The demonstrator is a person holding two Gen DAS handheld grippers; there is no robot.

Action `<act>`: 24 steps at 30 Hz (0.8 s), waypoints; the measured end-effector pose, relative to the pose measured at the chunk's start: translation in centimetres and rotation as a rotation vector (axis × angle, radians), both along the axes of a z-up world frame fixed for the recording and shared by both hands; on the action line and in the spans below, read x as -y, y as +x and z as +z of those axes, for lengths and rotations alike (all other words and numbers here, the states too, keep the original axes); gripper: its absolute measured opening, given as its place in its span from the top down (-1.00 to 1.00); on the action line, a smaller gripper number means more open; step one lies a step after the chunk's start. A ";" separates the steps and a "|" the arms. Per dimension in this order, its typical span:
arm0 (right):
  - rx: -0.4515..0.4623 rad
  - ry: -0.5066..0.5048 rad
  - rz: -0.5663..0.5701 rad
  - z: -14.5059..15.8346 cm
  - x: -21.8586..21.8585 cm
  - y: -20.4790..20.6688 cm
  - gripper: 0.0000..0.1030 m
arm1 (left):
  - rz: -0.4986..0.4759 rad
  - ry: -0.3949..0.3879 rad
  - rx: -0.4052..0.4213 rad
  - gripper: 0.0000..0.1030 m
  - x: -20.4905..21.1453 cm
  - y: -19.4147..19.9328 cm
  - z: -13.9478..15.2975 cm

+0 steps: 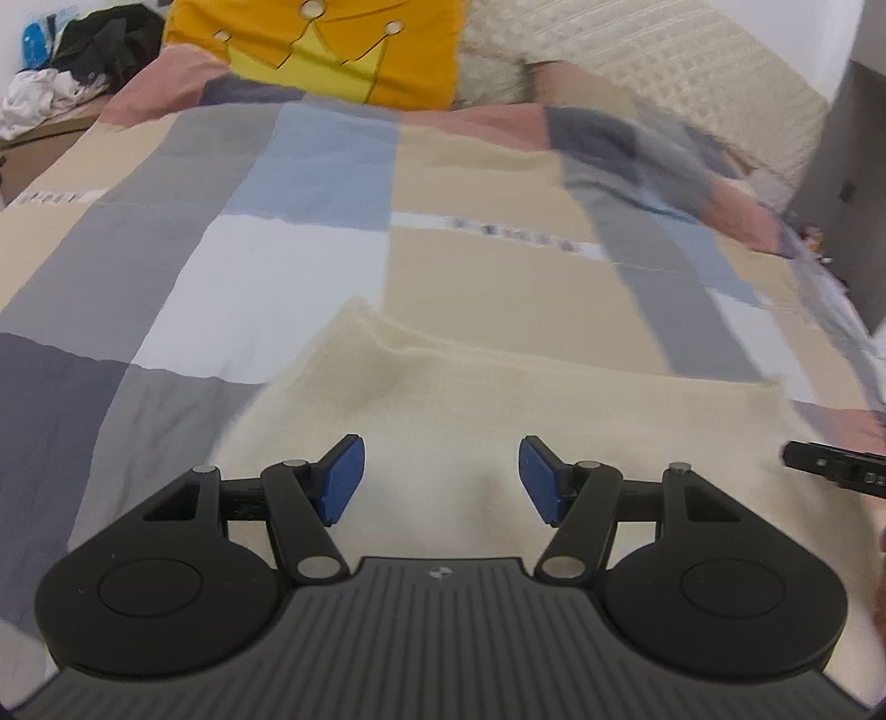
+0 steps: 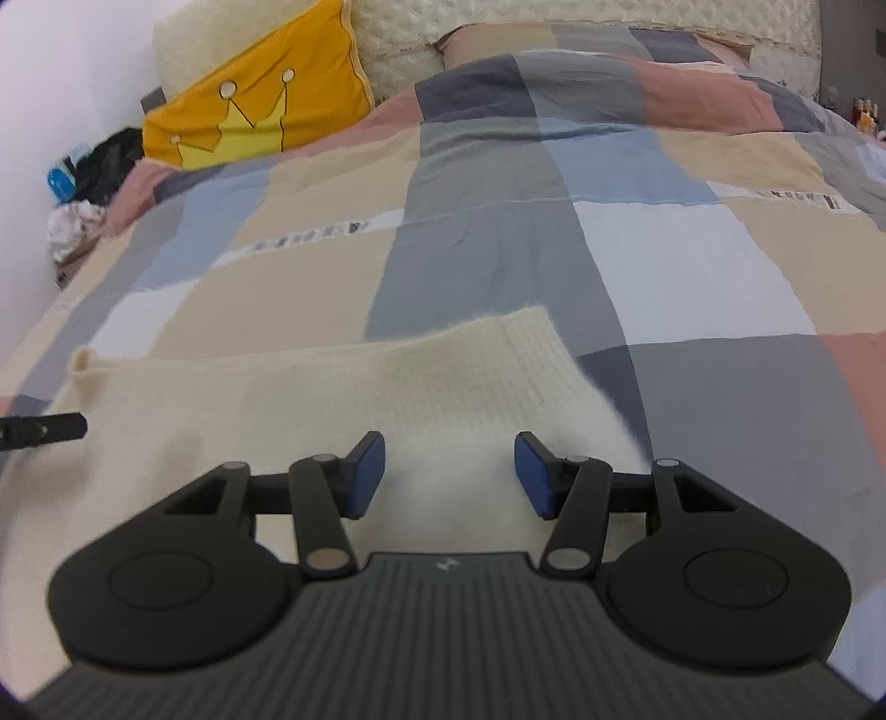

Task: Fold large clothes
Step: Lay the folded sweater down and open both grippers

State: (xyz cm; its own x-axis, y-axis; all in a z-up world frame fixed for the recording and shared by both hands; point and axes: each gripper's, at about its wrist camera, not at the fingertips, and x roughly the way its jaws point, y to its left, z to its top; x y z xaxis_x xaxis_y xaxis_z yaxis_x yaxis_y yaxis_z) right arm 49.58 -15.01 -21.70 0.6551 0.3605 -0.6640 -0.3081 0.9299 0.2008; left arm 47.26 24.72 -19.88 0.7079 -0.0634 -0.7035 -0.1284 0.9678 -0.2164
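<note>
A cream knitted garment lies spread on the bed, its ribbed hem pointing up the bed in the right wrist view. My left gripper hovers just over its near part, open, its blue pads well apart with only cloth below them. Over the garment's right side my right gripper is open, a little narrower, with fuzzy cream fabric showing between the pads; they do not press on it. Each view catches a black finger of the other gripper at its edge.
A patchwork quilt in grey, blue, beige and pink covers the bed. A yellow crown pillow leans at the cream quilted headboard. Dark and white clothes are piled beyond the bed's left side. A grey cabinet stands at the right.
</note>
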 end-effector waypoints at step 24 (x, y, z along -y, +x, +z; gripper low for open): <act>0.055 0.272 0.014 9.2 3.3 -22.7 -0.07 | -0.086 -0.274 0.141 -0.31 11.1 -25.4 8.3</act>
